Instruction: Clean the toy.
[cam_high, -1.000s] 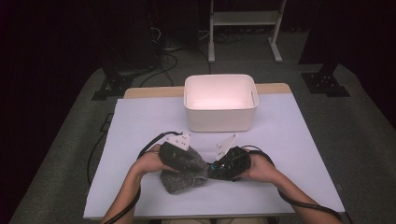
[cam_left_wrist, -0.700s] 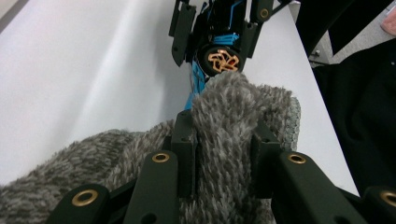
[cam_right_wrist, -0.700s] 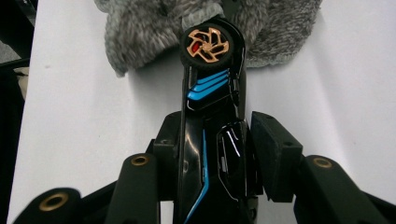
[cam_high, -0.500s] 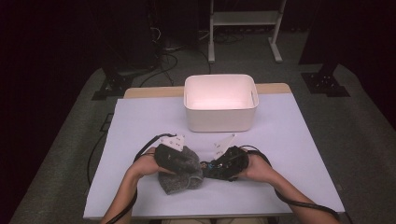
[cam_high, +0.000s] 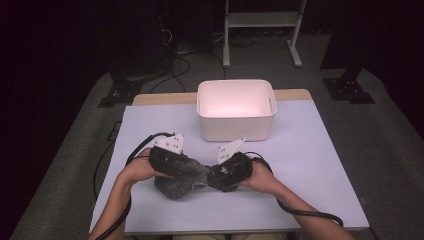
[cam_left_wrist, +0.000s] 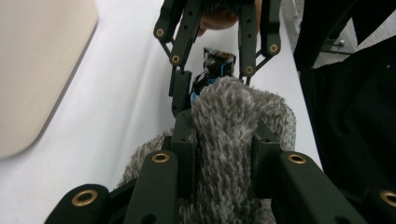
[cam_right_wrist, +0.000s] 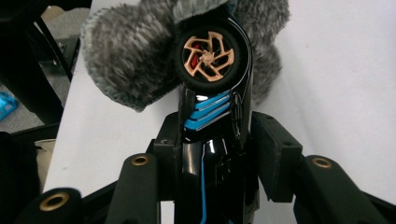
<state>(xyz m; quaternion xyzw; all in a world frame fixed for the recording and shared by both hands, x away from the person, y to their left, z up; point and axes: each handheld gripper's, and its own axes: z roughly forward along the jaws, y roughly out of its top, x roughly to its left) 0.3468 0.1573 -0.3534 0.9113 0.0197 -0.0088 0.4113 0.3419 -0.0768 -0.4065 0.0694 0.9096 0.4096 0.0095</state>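
1. The left gripper (cam_high: 192, 172) clamps its jaws on one grey fuzzy cloth (cam_left_wrist: 233, 140), which bunches up between the pads.
2. The right gripper (cam_high: 212, 175) grips one black toy car (cam_right_wrist: 212, 116) with blue stripes; its copper-spoked wheel (cam_right_wrist: 208, 58) faces the camera.
3. The car's long axis runs left to right, one end buried in the cloth.
4. Both hands meet near the table's (cam_high: 310, 150) near edge, grippers pointing at each other.
5. One white bin (cam_high: 235, 127) stands farther back, at centre.

Table (cam_high: 310, 165) brightly lit from above, surroundings near black. White bin (cam_high: 235, 100) glows mid-frame. Gripper views sharp centrally, soft at lower edge.
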